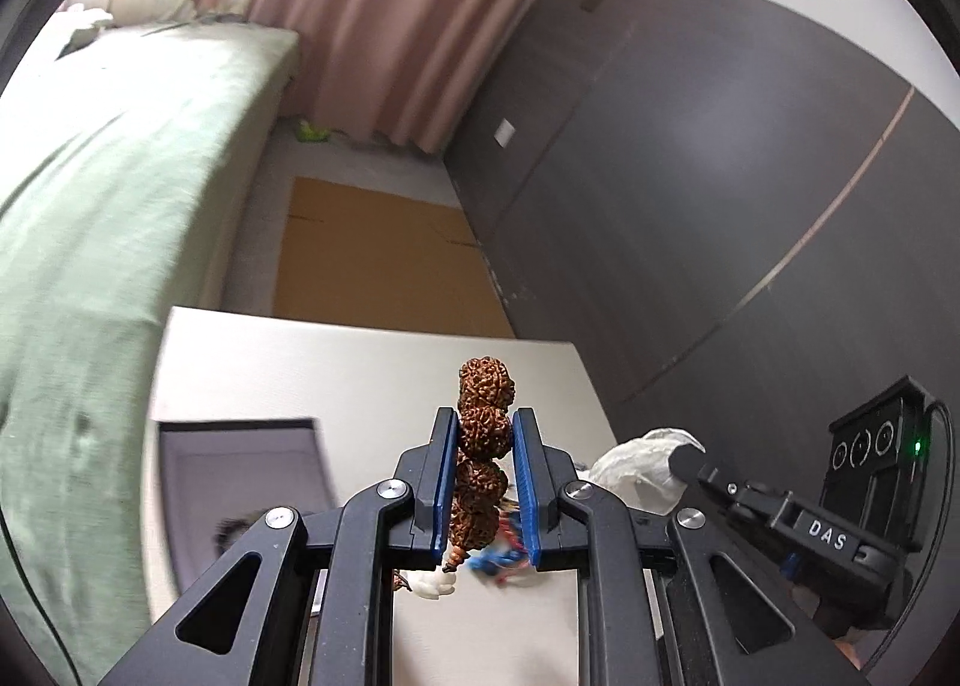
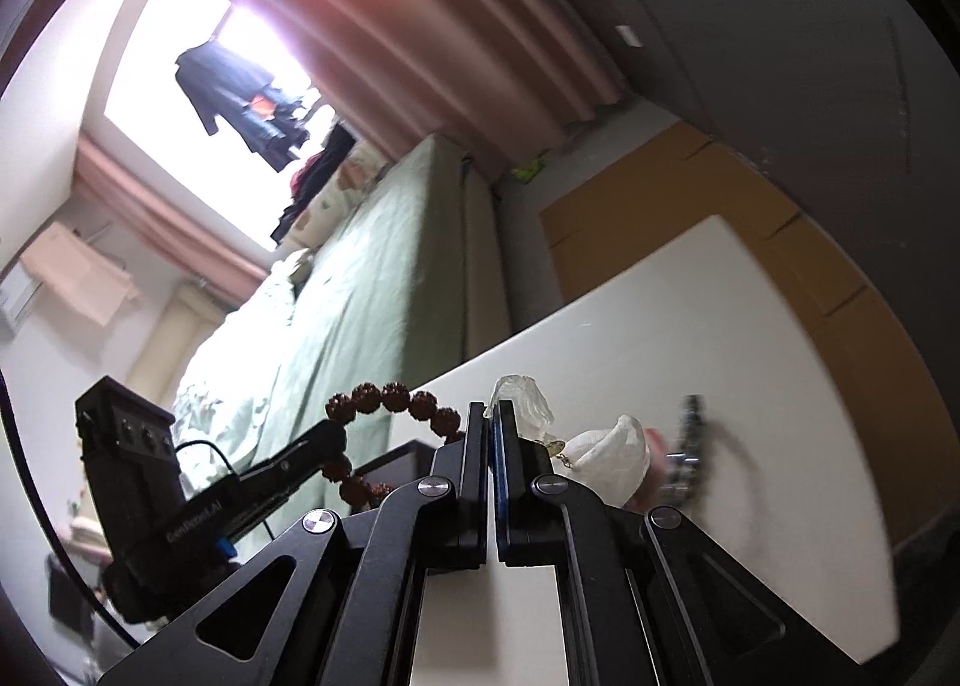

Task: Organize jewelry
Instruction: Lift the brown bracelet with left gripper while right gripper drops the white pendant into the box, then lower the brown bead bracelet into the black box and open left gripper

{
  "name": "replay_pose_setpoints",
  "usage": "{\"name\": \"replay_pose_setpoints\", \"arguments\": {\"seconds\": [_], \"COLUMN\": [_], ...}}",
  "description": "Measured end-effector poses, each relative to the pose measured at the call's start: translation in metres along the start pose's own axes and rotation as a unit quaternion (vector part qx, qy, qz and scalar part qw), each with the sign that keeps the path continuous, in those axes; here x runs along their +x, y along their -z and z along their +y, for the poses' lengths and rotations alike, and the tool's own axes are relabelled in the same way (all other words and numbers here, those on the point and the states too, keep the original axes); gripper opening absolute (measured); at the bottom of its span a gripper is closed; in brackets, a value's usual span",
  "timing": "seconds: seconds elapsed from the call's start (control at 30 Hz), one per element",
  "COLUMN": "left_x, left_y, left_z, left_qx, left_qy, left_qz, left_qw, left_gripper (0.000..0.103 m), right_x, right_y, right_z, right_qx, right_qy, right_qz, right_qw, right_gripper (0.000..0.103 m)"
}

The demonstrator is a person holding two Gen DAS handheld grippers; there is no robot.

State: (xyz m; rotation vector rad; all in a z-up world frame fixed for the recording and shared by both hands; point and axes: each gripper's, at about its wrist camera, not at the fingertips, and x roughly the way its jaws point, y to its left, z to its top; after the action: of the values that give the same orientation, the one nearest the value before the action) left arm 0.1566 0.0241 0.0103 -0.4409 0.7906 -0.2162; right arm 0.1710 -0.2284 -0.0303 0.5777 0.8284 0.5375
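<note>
My left gripper is shut on a bracelet of large brown knobbly seed beads, held up above the white table; the bead loop also shows in the right wrist view. My right gripper is shut on a clear crumpled plastic bag, which sticks up past its tips. In the left wrist view that bag hangs from the right gripper's fingers. A dark chain bracelet lies blurred on the table at right. A blue and red tassel lies under my left gripper.
A dark open box sits on the table at left. A white pouch lies by the chain. A green bed, pink curtains, a grey wardrobe and cardboard on the floor surround the table.
</note>
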Motion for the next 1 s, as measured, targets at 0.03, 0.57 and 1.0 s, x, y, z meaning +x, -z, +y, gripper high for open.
{"name": "replay_pose_setpoints", "arguments": {"seconds": [0.03, 0.57, 1.0], "left_x": [-0.004, -0.051, -0.055], "left_y": [-0.002, -0.015, -0.011], "left_z": [0.004, 0.085, 0.098], "left_qx": [-0.003, -0.063, -0.065], "left_qy": [-0.003, -0.053, -0.058], "left_qz": [-0.004, -0.045, -0.036], "left_qw": [1.0, 0.9956, 0.9956], "left_gripper": [0.019, 0.019, 0.019], "right_x": [0.004, 0.078, 0.13], "right_y": [0.001, 0.046, 0.066], "right_z": [0.006, 0.085, 0.082], "right_qx": [-0.005, -0.067, -0.111], "right_qy": [-0.009, -0.104, 0.0], "right_qz": [0.001, 0.067, 0.152], "right_qw": [1.0, 0.99, 0.982], "right_gripper": [0.003, 0.003, 0.044]}}
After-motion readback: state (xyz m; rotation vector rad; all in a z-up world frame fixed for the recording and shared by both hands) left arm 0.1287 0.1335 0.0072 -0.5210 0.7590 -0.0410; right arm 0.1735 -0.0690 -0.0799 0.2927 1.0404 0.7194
